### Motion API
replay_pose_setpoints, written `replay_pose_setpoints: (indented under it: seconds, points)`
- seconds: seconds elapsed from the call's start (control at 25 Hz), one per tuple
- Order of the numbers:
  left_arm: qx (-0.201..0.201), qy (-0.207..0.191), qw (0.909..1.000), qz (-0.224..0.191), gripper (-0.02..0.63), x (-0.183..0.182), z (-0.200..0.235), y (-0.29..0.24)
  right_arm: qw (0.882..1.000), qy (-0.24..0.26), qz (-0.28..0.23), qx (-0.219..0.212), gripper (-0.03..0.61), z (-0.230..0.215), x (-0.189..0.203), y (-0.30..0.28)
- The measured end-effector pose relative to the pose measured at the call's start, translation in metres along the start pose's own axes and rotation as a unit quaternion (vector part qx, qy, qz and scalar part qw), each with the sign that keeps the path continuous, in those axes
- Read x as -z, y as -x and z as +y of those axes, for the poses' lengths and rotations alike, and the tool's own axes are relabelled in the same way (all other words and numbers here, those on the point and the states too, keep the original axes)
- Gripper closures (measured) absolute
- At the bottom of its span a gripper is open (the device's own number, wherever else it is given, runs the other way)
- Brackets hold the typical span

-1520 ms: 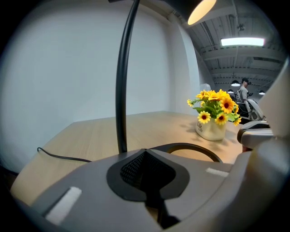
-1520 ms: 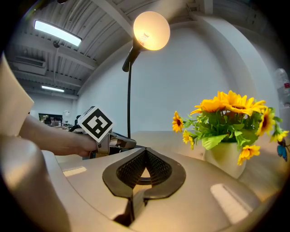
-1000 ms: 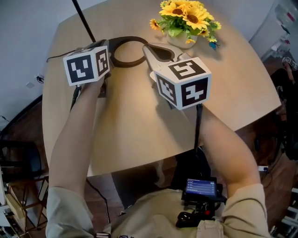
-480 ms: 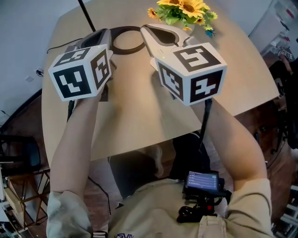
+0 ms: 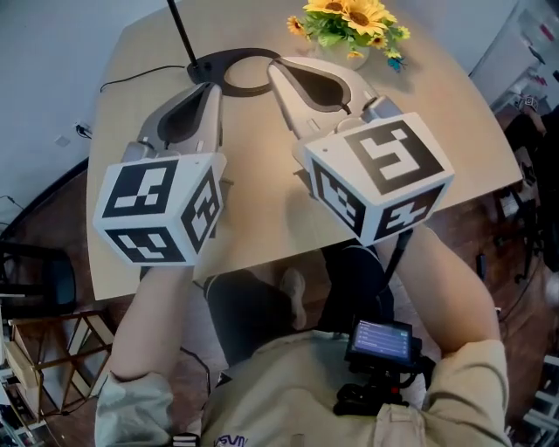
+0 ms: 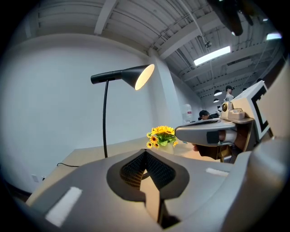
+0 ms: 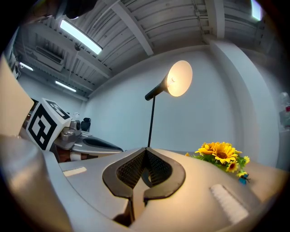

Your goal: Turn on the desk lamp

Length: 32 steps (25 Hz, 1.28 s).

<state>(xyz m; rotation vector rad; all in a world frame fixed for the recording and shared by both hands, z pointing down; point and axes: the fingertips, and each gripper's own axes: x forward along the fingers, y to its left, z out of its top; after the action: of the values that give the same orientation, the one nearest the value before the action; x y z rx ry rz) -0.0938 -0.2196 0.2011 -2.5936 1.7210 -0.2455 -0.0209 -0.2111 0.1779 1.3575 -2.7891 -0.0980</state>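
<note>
Desk lamp [image 7: 179,79] glowed at the tabletop's [image 5: 262,201] far edge; left gripper [image 5: 210,87] and right gripper [image 5: 275,70] were closed, empty. Risk: a jaw bumping its base might extinguish it.

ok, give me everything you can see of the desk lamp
The desk lamp is matte black, metal by the look. Its cone shade glows warm inside, so it is lit, and angles down off a short arm atop a thin upright pole. The flat ring base sits on the wooden table at the far side, left of the sunflowers. A thin black cord trails left from the base. Nothing grips it.
</note>
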Motion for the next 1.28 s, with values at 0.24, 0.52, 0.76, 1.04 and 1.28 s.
replay_pose_setpoints:
  seconds: [0.24, 0.52, 0.76, 1.04, 1.28]
  points:
    - [0.008, -0.005, 0.9998, -0.017, 0.618, 0.003, -0.026, 0.040, 1.000, -0.003, -0.003, -0.011, 0.579, 0.019, -0.005, 0.031]
    - [0.024, -0.001, 0.9991, -0.035, 0.618, -0.003, -0.061, 0.081, 1.000, -0.007, -0.003, -0.023, 0.578, 0.044, -0.003, 0.071]
    - [0.024, 0.006, 0.9993, -0.029, 0.618, 0.006, -0.081, 0.111, 1.000, -0.017, 0.002, -0.023, 0.578, 0.055, 0.002, 0.105]
    - [0.025, -0.014, 0.9993, -0.026, 0.618, 0.027, -0.098, 0.128, 1.000, -0.019, 0.015, -0.019, 0.578, 0.066, 0.016, 0.128]
    - [0.018, -0.017, 0.9995, -0.020, 0.618, 0.045, -0.104, 0.129, 0.999, -0.029, 0.028, -0.018, 0.578, 0.073, 0.036, 0.136]
